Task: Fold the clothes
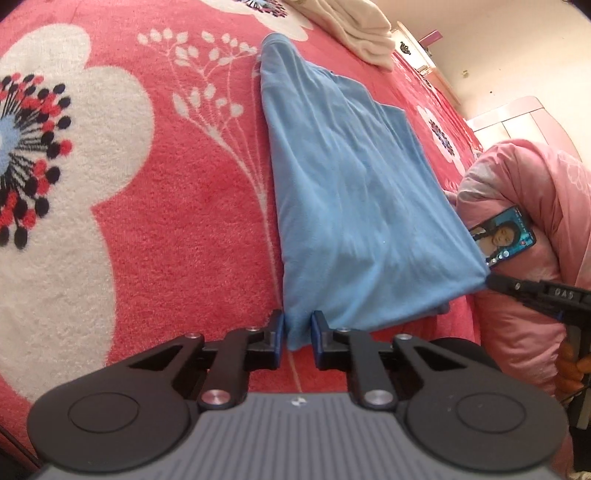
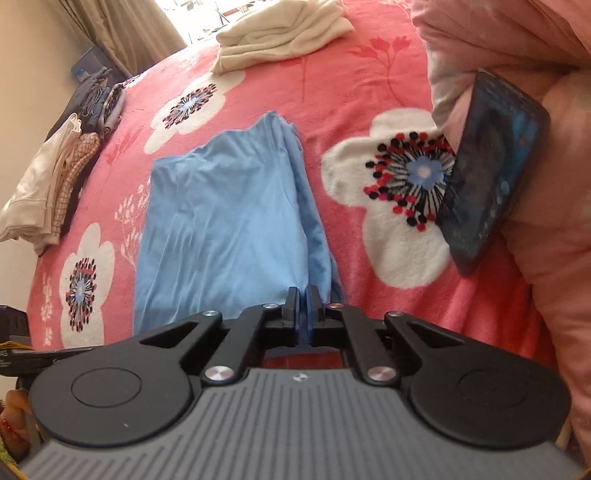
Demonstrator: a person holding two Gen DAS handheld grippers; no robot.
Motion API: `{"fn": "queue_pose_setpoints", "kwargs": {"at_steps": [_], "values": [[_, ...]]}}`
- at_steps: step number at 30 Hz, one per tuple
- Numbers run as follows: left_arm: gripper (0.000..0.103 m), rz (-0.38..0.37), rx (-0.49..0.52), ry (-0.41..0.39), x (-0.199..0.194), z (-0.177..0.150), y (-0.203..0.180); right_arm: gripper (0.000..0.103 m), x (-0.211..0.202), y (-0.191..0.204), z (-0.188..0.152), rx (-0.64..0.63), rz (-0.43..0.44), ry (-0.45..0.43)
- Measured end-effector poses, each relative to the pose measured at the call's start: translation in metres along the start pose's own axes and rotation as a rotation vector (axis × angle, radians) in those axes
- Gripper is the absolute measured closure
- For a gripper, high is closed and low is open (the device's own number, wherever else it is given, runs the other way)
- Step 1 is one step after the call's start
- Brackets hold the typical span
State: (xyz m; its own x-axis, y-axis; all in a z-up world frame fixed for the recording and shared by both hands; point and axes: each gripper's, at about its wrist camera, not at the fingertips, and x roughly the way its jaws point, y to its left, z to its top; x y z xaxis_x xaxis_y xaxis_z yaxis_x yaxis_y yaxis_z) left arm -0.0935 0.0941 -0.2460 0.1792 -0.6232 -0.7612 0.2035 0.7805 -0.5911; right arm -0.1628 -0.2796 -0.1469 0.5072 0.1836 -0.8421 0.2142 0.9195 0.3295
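A light blue garment (image 1: 351, 192) (image 2: 221, 221) lies folded lengthwise on the red flowered blanket (image 1: 177, 240) (image 2: 332, 85). My left gripper (image 1: 298, 321) is shut on its near left corner, and the cloth fills the narrow gap between the blue pads. My right gripper (image 2: 304, 295) is shut on the near right corner, with a thin blue edge pinched between its pads. In the left wrist view the right gripper (image 1: 493, 280) pulls that corner out to a taut point, a little above the blanket.
A folded cream stack (image 1: 362, 29) (image 2: 280, 33) lies at the far end of the bed. A phone (image 1: 504, 236) (image 2: 495, 177) with a lit screen leans on the pink quilt (image 1: 535, 177) (image 2: 535, 258) at the right. Several folded clothes (image 2: 62, 173) are piled on the left edge.
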Motion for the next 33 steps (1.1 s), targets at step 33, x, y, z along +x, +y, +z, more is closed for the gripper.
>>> {"fn": "queue_pose_setpoints", "kwargs": {"at_steps": [33], "values": [[0.099,-0.033,0.025,-0.030,-0.019,-0.009,-0.005,0.102,0.013,-0.019,-0.020,0.080,0.048,0.030]]}}
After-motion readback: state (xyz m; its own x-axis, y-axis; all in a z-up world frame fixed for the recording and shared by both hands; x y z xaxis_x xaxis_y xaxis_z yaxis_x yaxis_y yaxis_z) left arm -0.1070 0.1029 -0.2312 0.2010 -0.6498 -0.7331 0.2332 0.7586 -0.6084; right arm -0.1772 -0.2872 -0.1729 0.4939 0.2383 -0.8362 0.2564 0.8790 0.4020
